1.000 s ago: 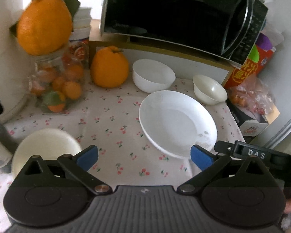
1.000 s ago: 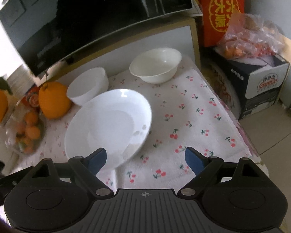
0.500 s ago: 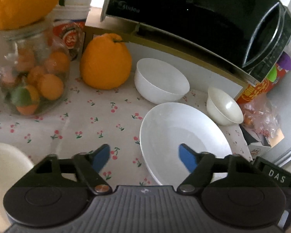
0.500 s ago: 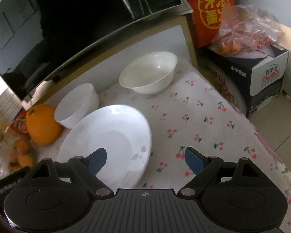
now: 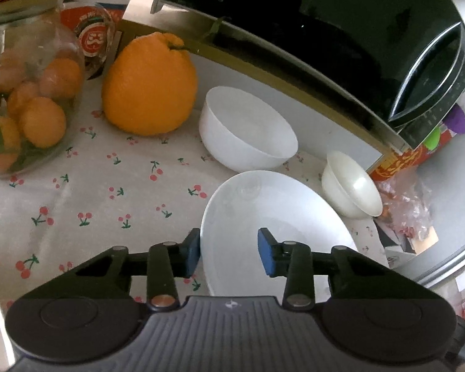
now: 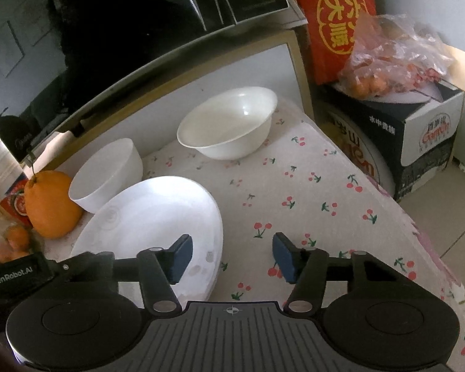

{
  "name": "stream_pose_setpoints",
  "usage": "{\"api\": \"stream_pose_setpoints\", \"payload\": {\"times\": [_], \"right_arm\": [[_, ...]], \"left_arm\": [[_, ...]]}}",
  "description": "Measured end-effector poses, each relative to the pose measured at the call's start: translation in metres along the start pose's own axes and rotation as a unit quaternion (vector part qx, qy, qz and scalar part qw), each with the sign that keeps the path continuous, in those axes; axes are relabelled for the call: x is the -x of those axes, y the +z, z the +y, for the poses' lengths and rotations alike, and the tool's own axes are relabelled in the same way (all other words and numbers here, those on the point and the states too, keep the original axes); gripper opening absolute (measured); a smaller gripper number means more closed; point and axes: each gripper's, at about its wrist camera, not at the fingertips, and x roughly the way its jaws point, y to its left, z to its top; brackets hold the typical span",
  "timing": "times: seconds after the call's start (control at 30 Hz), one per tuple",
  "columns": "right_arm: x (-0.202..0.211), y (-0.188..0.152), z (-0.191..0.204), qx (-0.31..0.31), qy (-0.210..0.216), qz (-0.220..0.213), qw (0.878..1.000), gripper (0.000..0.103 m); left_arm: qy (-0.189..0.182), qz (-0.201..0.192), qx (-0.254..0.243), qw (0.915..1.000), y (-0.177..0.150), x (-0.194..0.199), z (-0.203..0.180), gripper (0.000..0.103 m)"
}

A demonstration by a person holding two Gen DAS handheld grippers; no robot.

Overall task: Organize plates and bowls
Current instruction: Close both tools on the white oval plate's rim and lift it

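A large white plate (image 5: 279,217) (image 6: 152,210) lies on the cherry-print tablecloth (image 5: 108,186). Behind it stand a deep white bowl (image 5: 248,130) (image 6: 108,173) and a wider cream bowl (image 5: 353,192) (image 6: 229,124). My left gripper (image 5: 229,255) is partly open with its jaws on either side of the plate's near left rim, the left pad outside the rim and the right pad over the plate. My right gripper (image 6: 232,257) is open and empty, its left finger over the plate's right rim.
A black microwave (image 5: 325,31) on a shelf overhangs the bowls. A big orange (image 5: 148,86) and a glass jar of small oranges (image 5: 24,105) stand at the left. A black carton (image 6: 418,136) with a bag of fruit sits off the table's right edge.
My left gripper has moved forward and right onto the plate's rim and its jaws have narrowed. My right gripper has come forward and down, and its jaws have narrowed a little.
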Motion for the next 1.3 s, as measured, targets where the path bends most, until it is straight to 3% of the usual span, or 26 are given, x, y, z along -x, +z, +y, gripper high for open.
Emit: {"api": "stream_pose_setpoints", "payload": {"times": [0.1,0.13,0.23,0.43,0.77,1.1,1.3], "right_arm": [[-0.001,0.0,0.0,-0.002,0.006,0.003,1.0,0.045],[-0.001,0.001,-0.001,-0.005,0.012,0.006,1.0,0.037],[-0.004,0.002,-0.005,-0.031,0.059,0.026,0.997,0.022],[0.001,0.008,-0.019,-0.104,0.089,0.032,0.99,0.018],[0.022,0.012,-0.011,-0.071,0.09,0.022,0.993,0.018],[0.014,0.001,-0.012,-0.059,0.07,0.091,0.992,0.021],[0.006,0.001,-0.015,-0.078,0.088,0.093,0.989,0.028]], "left_arm": [[0.01,0.017,-0.007,0.9998,0.001,-0.004,0.002,0.024],[0.01,0.018,-0.004,0.9998,0.001,-0.004,0.002,0.024],[0.011,0.021,-0.003,0.9997,0.001,-0.003,0.005,0.019],[0.008,0.026,0.004,0.9996,-0.001,0.002,0.01,0.014],[0.01,0.014,-0.002,0.9999,-0.004,0.016,0.003,0.014],[0.025,0.044,-0.003,0.9987,-0.01,0.013,0.007,0.014],[0.017,0.034,0.0,0.9993,-0.008,0.007,0.008,0.016]]}}
